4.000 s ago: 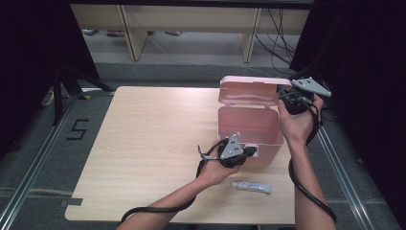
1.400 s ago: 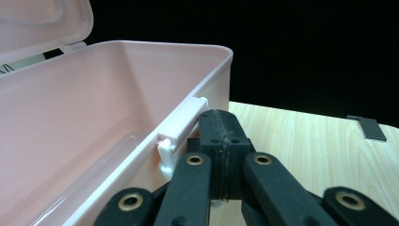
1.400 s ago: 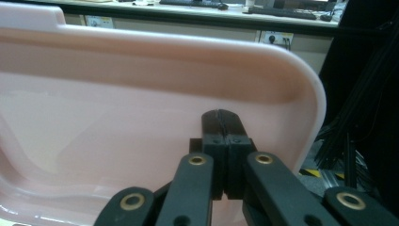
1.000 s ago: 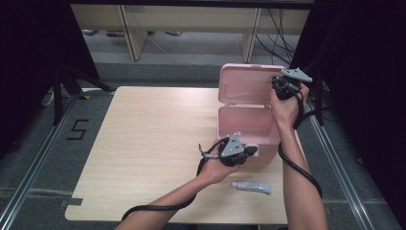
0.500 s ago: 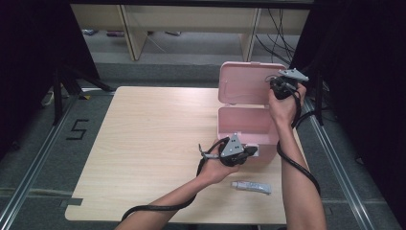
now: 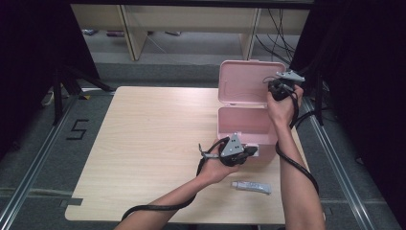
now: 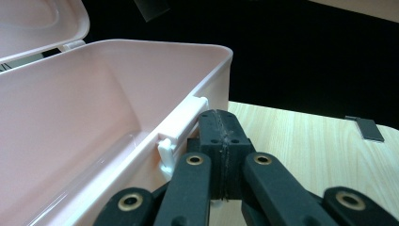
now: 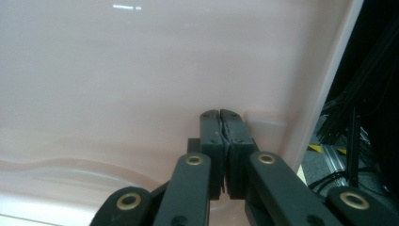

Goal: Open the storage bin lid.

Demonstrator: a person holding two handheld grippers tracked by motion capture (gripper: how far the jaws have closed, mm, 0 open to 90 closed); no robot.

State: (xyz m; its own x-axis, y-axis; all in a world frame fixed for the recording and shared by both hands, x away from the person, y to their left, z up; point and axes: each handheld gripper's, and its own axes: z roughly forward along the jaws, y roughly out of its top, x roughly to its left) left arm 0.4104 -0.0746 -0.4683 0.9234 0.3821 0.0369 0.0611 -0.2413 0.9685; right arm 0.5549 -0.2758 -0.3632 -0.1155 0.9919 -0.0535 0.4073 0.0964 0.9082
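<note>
**Lid nearly upright, box braced at the front**

Our right gripper [image 8: 220, 115] has its jaws pressed together with nothing between them, the tips set against the inner face of the pink lid [image 6: 245, 81]. Our left gripper [image 7: 220, 123] is likewise closed on nothing, its tips resting just beside the white latch [image 7: 175, 134] on the front wall of the pink box [image 6: 246, 125].

From above, we see the box standing at the far right of the wooden table [image 6: 143, 143], its cavity open and bare. The lid rises steeply from the back edge, close to vertical. Four seconds ago it lay much flatter, tipped back behind the box with our right gripper farther out to the right; a second ago it had already swung up, and since then it has barely moved. The left gripper has kept its place at the front wall throughout.

We judge the lid is being brought over to close, with the left gripper steadying the base. A small white tube [image 6: 252, 187] lies on the table near the front edge, apart from the box.
</note>
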